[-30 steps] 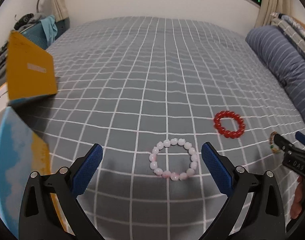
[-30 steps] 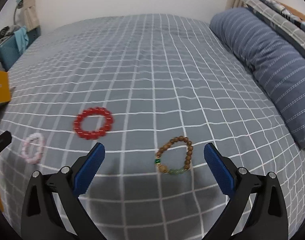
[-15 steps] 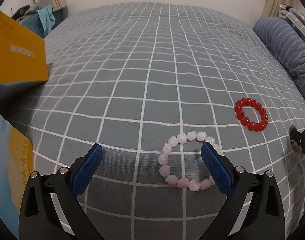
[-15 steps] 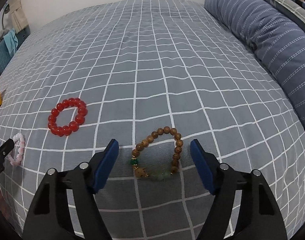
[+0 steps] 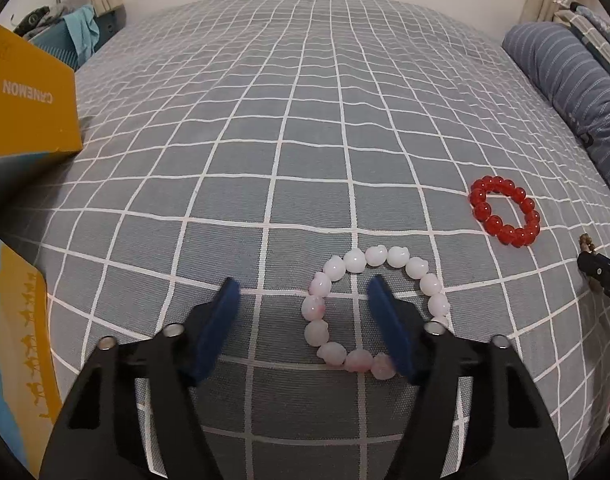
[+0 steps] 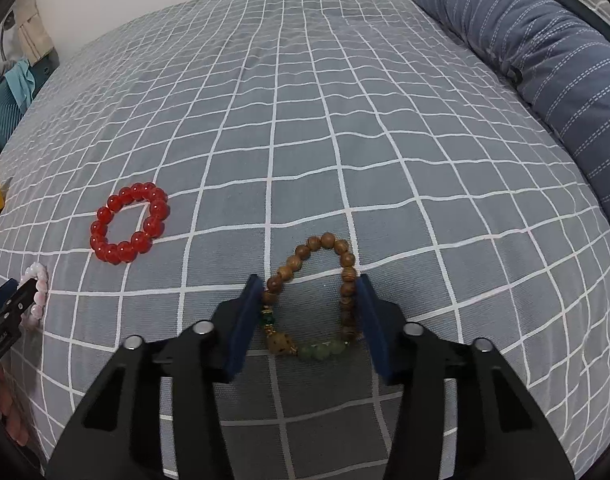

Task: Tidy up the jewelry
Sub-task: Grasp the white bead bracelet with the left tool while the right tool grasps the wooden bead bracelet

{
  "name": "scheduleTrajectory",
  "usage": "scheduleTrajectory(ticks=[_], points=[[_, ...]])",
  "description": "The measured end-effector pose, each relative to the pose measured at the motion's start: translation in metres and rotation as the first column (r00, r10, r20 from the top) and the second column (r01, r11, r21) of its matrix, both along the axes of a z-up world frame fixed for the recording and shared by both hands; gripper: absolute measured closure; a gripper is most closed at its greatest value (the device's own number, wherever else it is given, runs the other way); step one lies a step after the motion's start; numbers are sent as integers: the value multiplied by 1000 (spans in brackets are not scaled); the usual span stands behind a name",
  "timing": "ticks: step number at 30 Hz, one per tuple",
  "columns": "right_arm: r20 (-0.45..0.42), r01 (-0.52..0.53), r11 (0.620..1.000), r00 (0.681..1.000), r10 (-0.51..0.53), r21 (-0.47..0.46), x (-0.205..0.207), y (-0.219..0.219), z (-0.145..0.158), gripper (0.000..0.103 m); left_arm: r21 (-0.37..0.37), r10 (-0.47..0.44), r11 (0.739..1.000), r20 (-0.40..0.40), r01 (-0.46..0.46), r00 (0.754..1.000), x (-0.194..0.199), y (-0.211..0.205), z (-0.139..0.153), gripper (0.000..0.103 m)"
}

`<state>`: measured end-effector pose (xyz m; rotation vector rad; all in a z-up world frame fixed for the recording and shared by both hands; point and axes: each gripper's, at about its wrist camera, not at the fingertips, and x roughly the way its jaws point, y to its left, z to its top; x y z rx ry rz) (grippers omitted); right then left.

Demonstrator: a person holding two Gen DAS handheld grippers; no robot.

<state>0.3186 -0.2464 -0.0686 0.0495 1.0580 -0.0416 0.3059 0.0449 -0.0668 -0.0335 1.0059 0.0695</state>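
Progress: barely begun, by my reckoning; all three bracelets lay loose on the bed [image 5: 305,140], none put away.
Left tongs [image 5: 303,292]: open, set low over the pink bracelet [image 5: 375,308], one pad inside the loop and the other outside its left arc (not yet pinching).
Right tongs [image 6: 311,292]: partly closed around the wooden bracelet [image 6: 317,296], pads just beside or touching the beads; a firm grip I could not tell.
Red bracelet [image 6: 129,222]: untouched, lying between the other two.
Containers: a yellow box [image 5: 25,108] at the bed's left edge; its inside was hidden, so contents unknown.
Left to do: lift each bracelet and stow it.
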Motion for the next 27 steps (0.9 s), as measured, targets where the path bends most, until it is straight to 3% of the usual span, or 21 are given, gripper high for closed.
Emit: scheduleTrajectory(ticks=[2, 5, 6, 27], points=[[0, -10, 1000, 1000, 10, -17, 0, 3, 0, 75, 1, -7, 1000, -2, 7, 1000, 0, -1, 1, 58], [0, -11, 1000, 1000, 11, -9, -1, 4, 0, 88, 3, -19, 1000, -10, 19, 1000, 0, -2, 2, 87], [1, -9, 1000, 1000, 9, -8, -1, 4, 0, 88, 4, -19, 1000, -11, 19, 1000, -1, -2, 3, 93], [80, -7, 1000, 997, 5, 28, -12, 5, 32, 88, -40, -43, 998, 77, 46, 996, -23, -11, 47, 93]])
